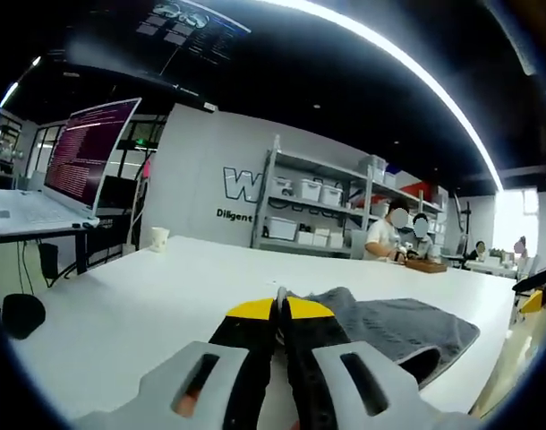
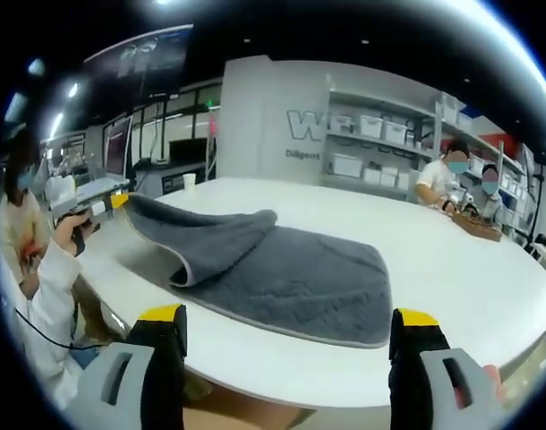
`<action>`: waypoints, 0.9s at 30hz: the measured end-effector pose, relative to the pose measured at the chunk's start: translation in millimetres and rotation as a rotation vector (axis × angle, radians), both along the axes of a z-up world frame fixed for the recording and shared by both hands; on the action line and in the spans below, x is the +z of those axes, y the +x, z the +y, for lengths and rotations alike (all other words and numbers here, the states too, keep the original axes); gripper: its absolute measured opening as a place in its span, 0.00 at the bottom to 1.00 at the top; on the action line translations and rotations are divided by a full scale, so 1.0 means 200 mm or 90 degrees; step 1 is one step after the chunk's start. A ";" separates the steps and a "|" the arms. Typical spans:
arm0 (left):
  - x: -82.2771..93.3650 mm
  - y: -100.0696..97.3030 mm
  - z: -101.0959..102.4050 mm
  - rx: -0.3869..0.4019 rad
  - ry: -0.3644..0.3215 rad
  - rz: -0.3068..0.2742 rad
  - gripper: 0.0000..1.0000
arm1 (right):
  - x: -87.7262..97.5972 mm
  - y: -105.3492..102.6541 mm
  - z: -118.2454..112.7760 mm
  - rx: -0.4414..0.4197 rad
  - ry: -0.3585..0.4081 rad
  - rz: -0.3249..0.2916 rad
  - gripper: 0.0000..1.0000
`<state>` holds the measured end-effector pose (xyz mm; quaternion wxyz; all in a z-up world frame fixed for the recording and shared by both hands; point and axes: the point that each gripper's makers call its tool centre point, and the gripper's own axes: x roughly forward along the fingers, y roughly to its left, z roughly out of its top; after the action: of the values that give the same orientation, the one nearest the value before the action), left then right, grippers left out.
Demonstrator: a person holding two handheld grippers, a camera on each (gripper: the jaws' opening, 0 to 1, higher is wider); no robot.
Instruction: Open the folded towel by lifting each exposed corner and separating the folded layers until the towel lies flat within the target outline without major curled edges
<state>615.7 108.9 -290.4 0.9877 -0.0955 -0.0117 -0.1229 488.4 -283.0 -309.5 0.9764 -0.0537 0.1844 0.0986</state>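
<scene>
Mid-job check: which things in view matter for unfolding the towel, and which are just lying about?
Job:
grey towel, one layer still folded over
left gripper, shut
right gripper, open
white table

Lying about:
paper cup
laptop
shelves with bins

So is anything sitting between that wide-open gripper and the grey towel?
Nothing visible. In the right gripper view, the right gripper faces the grey towel across bare white table, jaws spread wide. The towel's folded-over flap lies nearer the gripper's left jaw.
</scene>
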 end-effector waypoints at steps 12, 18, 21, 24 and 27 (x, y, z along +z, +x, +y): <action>-0.09 0.03 0.15 0.031 -0.009 0.031 0.03 | 0.00 0.00 0.02 0.004 0.001 0.000 0.94; -0.11 0.04 0.21 0.041 -0.024 0.043 0.03 | -0.01 0.01 0.03 0.006 0.001 0.006 0.94; -0.12 0.03 0.26 0.051 -0.026 0.046 0.03 | -0.02 0.01 0.04 0.005 0.002 0.010 0.95; -0.12 0.02 0.31 0.065 -0.028 0.048 0.03 | -0.02 0.01 0.03 0.004 0.003 0.012 0.95; -0.13 0.02 0.33 0.073 -0.028 0.051 0.03 | -0.03 0.02 0.04 0.004 0.003 0.014 0.95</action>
<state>620.1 174.5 -316.5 0.9905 -0.1214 0.0193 -0.0619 491.8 -275.5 -315.1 0.9742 -0.0508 0.1945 0.1028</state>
